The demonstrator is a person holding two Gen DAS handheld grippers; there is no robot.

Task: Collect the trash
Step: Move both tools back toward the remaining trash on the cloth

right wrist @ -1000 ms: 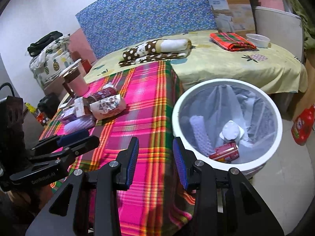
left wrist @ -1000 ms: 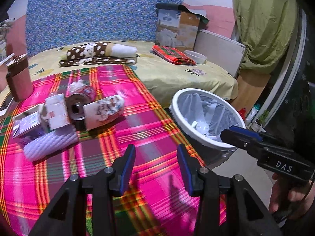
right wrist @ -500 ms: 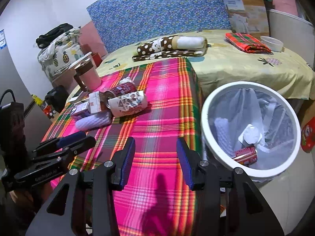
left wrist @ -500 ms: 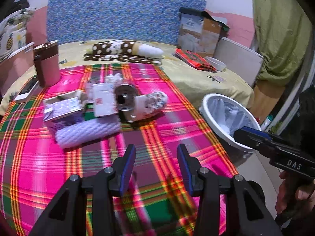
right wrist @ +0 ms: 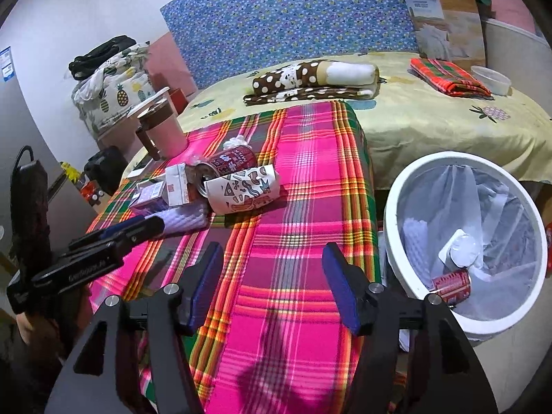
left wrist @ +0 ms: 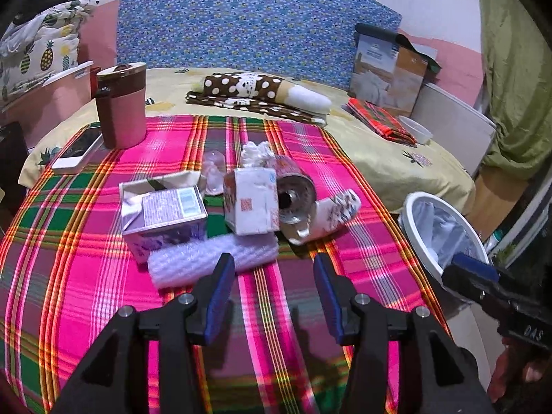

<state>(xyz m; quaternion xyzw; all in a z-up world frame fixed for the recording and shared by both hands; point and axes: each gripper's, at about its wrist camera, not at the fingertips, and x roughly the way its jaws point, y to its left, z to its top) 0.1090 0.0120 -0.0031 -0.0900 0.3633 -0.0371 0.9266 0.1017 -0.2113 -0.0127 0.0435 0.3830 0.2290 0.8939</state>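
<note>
Trash lies in a cluster on the pink plaid cloth (left wrist: 103, 293): a white foam roll (left wrist: 210, 258), a purple carton (left wrist: 162, 214), a small white box (left wrist: 250, 200), a tipped can (left wrist: 293, 193) and a patterned paper cup (left wrist: 327, 214). My left gripper (left wrist: 274, 276) hovers just in front of the foam roll, its jaws opening with nothing between them. My right gripper (right wrist: 272, 265) is over the cloth left of the white bin (right wrist: 390, 214), jaws also opening and empty. Inside the lined bin lie a red can (right wrist: 450, 283) and plastic scraps.
A pink lidded mug (left wrist: 120, 107) and a phone (left wrist: 79, 151) sit at the cloth's far left. Behind it, on the yellow bedspread, are a dotted folded cloth (left wrist: 262, 93), a plaid folded cloth (left wrist: 379, 120), a white bowl (left wrist: 417, 131) and a cardboard box (left wrist: 390, 72).
Both grippers have shifted left, from the bin toward the trash pile, which now lies straight ahead of the left one. Both pairs of jaws stand wider apart.
</note>
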